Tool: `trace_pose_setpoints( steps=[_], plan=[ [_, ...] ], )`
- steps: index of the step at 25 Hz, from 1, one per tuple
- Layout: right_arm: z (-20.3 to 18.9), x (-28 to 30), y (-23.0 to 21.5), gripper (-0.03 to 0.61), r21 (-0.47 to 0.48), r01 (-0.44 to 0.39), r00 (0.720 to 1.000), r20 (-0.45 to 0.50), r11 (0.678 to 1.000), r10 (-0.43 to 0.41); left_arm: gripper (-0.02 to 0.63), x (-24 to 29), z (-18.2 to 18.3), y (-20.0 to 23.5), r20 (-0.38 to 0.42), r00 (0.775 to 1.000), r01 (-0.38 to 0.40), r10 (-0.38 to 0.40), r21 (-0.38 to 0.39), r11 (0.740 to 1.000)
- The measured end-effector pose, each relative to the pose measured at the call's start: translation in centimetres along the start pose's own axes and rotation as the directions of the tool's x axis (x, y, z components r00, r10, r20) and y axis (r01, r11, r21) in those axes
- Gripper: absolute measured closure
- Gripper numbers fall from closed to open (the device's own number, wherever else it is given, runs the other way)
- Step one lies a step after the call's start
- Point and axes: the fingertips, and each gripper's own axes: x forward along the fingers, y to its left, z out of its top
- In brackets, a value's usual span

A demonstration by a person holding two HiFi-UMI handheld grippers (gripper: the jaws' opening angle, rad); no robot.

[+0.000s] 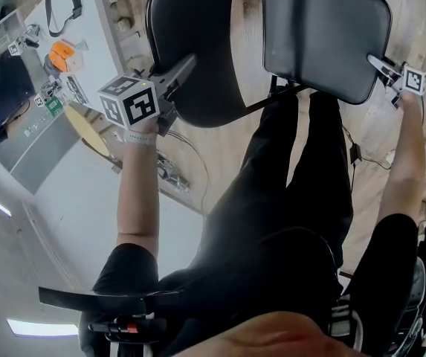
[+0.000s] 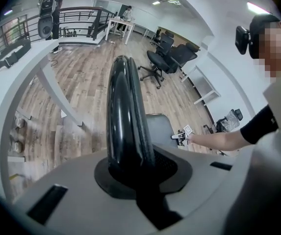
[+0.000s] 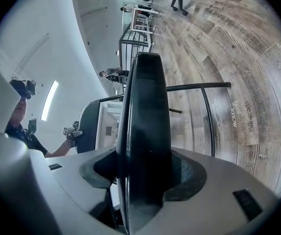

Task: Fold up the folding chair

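The folding chair stands open in front of me in the head view. Its glossy black backrest is at the upper left and its grey-black seat at the upper right. My left gripper is shut on the backrest's edge, which fills the space between its jaws. My right gripper is shut on the seat's right corner, and the thick seat edge runs up between its jaws. A black frame tube crosses behind the seat. Each gripper view shows the other gripper far off at the chair: the right gripper and the left gripper.
My black-trousered legs are just below the chair. A white table on the left holds an orange object and small parts. Cables lie on the wood floor. Office chairs and a railing stand further off.
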Motion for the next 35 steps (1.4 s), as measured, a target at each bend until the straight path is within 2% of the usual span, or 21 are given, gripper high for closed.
trace_pose_setpoints(
  steps=[3,7,11,14,16,19,20,24,29,32,35],
  plan=[
    [-0.4,1.1,2.4,0.319,0.007,-0.015,1.0,-0.012,1.0,0.015,0.558,-1.4,0.2,0.2,-0.005,1.0,-0.013,0.013,-0.001,1.0],
    [0.3,2.3,7.1,0.328,-0.063,-0.089,0.996,-0.034,0.994,0.087,0.56,-2.8,0.7,-0.1,-0.014,1.0,-0.018,0.018,-0.021,1.0],
    [-0.1,3.6,11.4,0.342,-0.043,-0.109,0.993,-0.038,0.993,0.107,0.56,-4.8,1.1,-0.1,-0.027,0.999,-0.038,0.037,-0.031,0.999],
    [-0.6,5.4,16.2,0.35,-0.055,-0.197,0.98,-0.038,0.979,0.195,0.56,-6.6,1.3,0.3,-0.028,0.999,-0.047,0.046,-0.021,0.999],
    [-1.2,7.2,18.5,0.351,-0.084,-0.223,0.974,-0.055,0.971,0.219,0.56,-7.8,1.5,1.2,-0.027,0.998,-0.054,0.054,-0.012,0.998],
    [-2.0,10.4,21.5,0.386,-0.139,-0.236,0.97,-0.09,0.962,0.225,0.56,-9.8,1.6,3.2,-0.024,0.998,-0.065,0.064,-0.009,0.998],
    [-2.1,11.5,22.6,0.421,-0.142,-0.25,0.966,-0.096,0.958,0.238,0.56,-10.4,1.7,3.7,-0.023,0.997,-0.068,0.067,-0.008,0.998],
    [-2.3,14.9,27.3,0.457,-0.142,-0.31,0.95,-0.09,0.94,0.3,0.56,-12.5,2.1,4.9,-0.03,0.997,-0.069,0.068,-0.011,0.998],
    [-3.3,20.0,30.2,0.466,-0.202,-0.283,0.958,-0.098,0.938,0.268,0.56,-14.7,2.1,7.5,-0.038,0.997,-0.07,0.069,-0.02,0.997],
    [-4.1,24.5,32.4,0.472,-0.173,-0.316,0.945,-0.144,0.933,0.293,0.56,-16.2,1.8,9.8,-0.034,0.996,-0.078,0.078,-0.015,0.997],
    [-4.6,27.5,33.4,0.472,-0.187,-0.308,0.944,-0.182,0.933,0.275,0.56,-17.1,2.0,10.7,-0.032,0.996,-0.082,0.082,0.0,0.997]
  ],
)
